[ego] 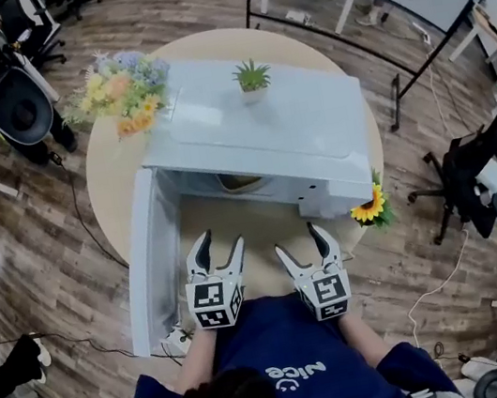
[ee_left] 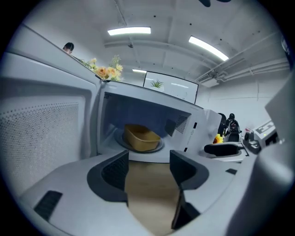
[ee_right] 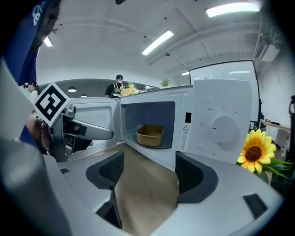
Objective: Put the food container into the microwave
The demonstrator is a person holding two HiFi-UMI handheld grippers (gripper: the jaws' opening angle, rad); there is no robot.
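Left of the left gripper (ego: 220, 241): microwave door (ego: 148, 249), swung wide open, its edge close beside the gripper's outer jaw.
Far beyond the left gripper, to its left: bouquet (ego: 119, 87) on the round table (ego: 113, 184), beside the microwave's back corner.
Left gripper: released, jaws spread, only bare tabletop between them.
Straight ahead of both grippers: food container (ee_left: 140, 137), yellow, inside the microwave (ego: 284, 130) on the turntable (ee_left: 120, 142), well apart from either gripper's tips.
Beyond, above the cavity: small potted plant (ego: 252, 78) on the microwave's top.
Right gripper (ego: 299, 240): released, jaws apart over bare tabletop, nothing grasped, just beside the left gripper.
Ahead and right of the right gripper: round dial (ee_right: 222, 127) on the control panel.
Right of the right gripper: sunflower (ego: 371, 208) near the microwave's front corner.
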